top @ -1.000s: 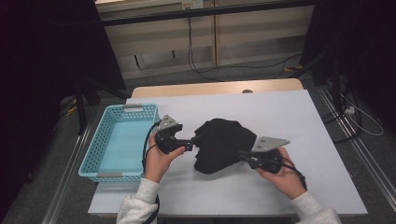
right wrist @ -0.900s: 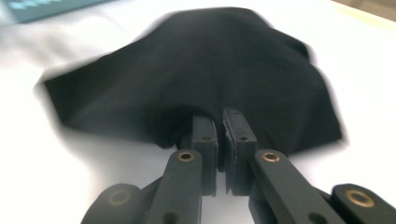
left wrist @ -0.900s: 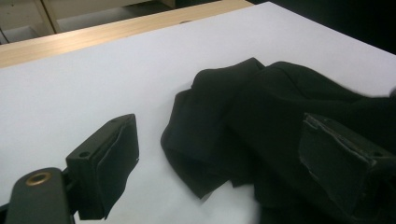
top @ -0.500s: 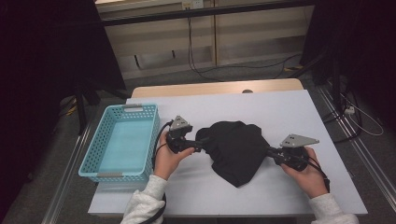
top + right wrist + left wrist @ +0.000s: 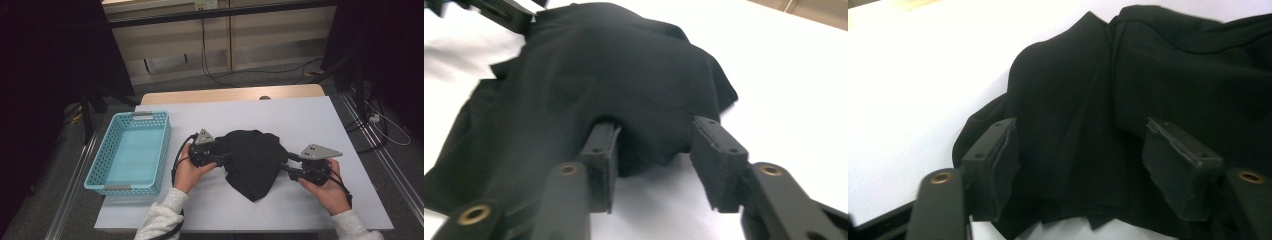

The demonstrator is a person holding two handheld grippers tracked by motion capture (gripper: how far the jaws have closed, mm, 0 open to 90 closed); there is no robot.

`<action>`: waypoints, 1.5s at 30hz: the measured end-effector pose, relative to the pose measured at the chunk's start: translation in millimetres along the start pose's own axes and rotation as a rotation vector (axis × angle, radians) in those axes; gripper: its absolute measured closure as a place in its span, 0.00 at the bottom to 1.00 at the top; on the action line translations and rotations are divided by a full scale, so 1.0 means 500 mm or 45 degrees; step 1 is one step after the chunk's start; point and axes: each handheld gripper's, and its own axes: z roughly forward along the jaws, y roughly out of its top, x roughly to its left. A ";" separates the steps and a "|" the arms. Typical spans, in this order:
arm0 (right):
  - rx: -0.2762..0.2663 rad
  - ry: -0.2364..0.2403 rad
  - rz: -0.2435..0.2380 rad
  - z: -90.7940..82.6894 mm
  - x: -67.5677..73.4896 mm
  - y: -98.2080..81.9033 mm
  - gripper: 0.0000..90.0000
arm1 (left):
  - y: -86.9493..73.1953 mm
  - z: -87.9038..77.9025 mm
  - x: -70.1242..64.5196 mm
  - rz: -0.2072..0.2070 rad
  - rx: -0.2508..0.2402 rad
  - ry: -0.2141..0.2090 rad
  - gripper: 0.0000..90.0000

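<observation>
Cloth: my black garment (image 5: 254, 161) lies crumpled mid-tabletop (image 5: 310, 115).
Left tongs (image 5: 1080, 165): just closing, still apart, fabric between, unpinched.
Right tongs (image 5: 656, 160): just opening, hem released.

Two hand-held black grippers, pale sleeves

Each gripper, left gripper (image 5: 220, 157) and right gripper (image 5: 286, 168), has black padded jaws with brass-coloured rivets, a grey three-cornered top plate and a trailing black cable; sleeves are light grey knit.

A plain black cloth (image 5: 255, 162) lies on a white table (image 5: 310, 115). The perforated basket (image 5: 102, 176) is light blue. Sleeves (image 5: 162, 220) are pale grey.
</observation>
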 end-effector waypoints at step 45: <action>0.229 0.185 -0.048 0.056 0.079 -0.016 0.98 | -0.012 -0.095 0.060 -0.218 0.042 0.210 0.92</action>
